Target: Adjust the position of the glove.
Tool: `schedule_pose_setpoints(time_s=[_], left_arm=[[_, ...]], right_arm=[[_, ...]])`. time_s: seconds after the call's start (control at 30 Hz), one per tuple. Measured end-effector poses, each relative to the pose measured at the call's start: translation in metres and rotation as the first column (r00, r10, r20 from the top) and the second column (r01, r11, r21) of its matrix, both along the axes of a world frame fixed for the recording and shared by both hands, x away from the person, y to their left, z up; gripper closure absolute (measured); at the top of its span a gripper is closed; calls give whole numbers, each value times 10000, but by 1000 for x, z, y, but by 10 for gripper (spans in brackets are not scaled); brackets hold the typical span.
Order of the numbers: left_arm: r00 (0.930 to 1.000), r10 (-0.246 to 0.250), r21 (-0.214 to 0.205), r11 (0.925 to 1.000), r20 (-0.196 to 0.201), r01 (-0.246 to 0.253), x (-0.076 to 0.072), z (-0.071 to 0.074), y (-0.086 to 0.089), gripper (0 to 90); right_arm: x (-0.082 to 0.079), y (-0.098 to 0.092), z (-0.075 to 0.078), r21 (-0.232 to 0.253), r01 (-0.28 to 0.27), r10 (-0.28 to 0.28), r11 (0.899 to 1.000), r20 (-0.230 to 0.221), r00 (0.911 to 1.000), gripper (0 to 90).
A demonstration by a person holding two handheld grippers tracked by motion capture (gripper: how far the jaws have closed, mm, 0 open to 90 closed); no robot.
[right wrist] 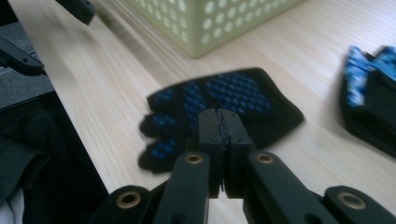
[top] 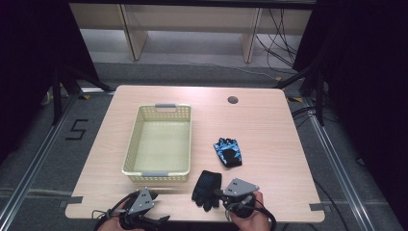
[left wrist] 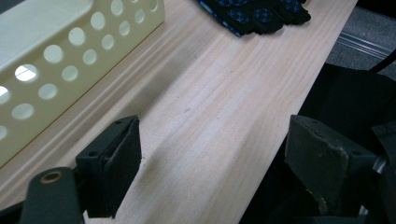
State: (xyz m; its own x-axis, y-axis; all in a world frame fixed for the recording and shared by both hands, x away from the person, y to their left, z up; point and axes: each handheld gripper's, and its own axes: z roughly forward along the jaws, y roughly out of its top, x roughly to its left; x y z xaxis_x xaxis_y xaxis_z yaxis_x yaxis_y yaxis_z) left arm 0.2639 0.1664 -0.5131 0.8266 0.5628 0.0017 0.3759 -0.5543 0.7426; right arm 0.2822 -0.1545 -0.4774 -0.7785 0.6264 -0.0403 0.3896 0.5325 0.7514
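1. Basket [top: 157,174], cream, perforated: landmark, no contents visible.
2. Black glove [top: 207,188] with blue grip dots lies flat just right of basket's near corner; second glove [top: 228,152] farther right.
3. Right gripper [right wrist: 219,122]: jaws pressed together on black glove's edge. Thin pinch may slip on lifting.
4. Left gripper [left wrist: 205,154]: jaws apart, nothing between, near basket's front wall.

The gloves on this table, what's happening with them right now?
A person works with a gripper in each hand. The right gripper is shut on the near black glove with blue dots, by the table's front edge. The left gripper waits open over bare wood beside the cream basket. A second, blue-patterned glove lies untouched to the basket's right.
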Motion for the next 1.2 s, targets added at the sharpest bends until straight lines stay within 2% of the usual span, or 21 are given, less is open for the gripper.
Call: schedule_pose_setpoints(time_s=[0.03,0.07,0.13,0.17,0.23,0.3,0.37,0.43,0.5,0.53,0.57,0.6,0.63,0.7,0.73,0.77,0.87,0.97,1.0,1.07,1.2], left_arm=[[9998,93,-62,9999,-198,-94,0,-1,0,181],[9998,96,-59,9999,-158,-97,-1,0,0,181],[9998,141,-91,9999,-109,-142,-1,0,0,181],[9998,141,-91,9999,-109,-142,-1,0,0,181],[9998,117,-90,9999,-166,-118,-1,-1,0,181],[9998,139,-112,9998,-163,-141,-1,0,0,181],[9998,143,-117,9998,-154,-145,-1,0,0,181],[9999,81,-88,9999,-80,-81,-1,0,0,181],[10000,41,-76,10000,-47,-41,-1,0,0,181],[10000,-81,88,9999,57,80,0,1,1,181],[10000,-49,77,10000,31,49,0,1,1,181],[10000,-39,0,10000,30,39,0,1,0,181],[9998,138,-142,9998,-147,-140,-2,0,0,181],[9998,117,-121,9999,-147,-118,-1,0,0,181],[10000,-31,65,10000,9,31,0,1,1,181],[9999,122,-18,9999,-109,-122,-1,1,1,181],[10000,39,42,10000,-59,-39,-1,1,1,181],[10000,-62,125,9999,39,62,0,2,2,181],[9998,91,-101,9999,-190,-93,-1,1,1,181],[9998,112,-20,9999,-138,-112,-1,0,1,181],[9999,150,-177,9997,-73,-151,-2,2,1,181]], right_arm=[[4,13,-1,-50,-270,270,9996,14,9996,900],[4,17,-1,-70,-332,331,9994,-188,9993,900],[7,27,-2,-235,-621,621,9978,-4,9981,900],[7,32,-4,-289,-711,705,9970,-207,9973,900],[9,36,-5,-410,-848,841,9956,-164,9963,900],[10,45,-12,-489,-966,951,9941,-318,9950,900],[10,49,-15,-508,-877,848,9949,-566,9948,900],[12,49,-17,-677,-1131,1099,9913,-487,9927,900],[12,51,-19,-627,-1074,1039,9922,-565,9930,900],[12,52,-22,-753,-1120,1064,9908,-747,9915,900],[11,52,-24,-766,-1093,1022,9911,-908,9906,900],[11,52,-26,-845,-1230,1149,9888,-949,9888,900],[12,52,-28,-836,-1344,1263,9874,-949,9874,900],[12,50,-29,-833,-1475,1393,9855,-965,9855,900],[10,49,-28,-883,-1363,1271,9867,-1027,9866,900],[10,49,-28,-883,-1363,1271,9867,-1027,9866,900],[7,44,-28,-932,-1378,1286,9861,-986,9868,900],[-1,28,-27,-889,-1134,1032,9896,-1120,9883,900],[-2,23,-26,-877,-1160,1050,9894,-1212,9871,900],[-3,19,-25,-911,-1055,939,9902,-1233,9879,900],[-5,6,-25,-840,-781,674,9934,-1228,9901,900]])
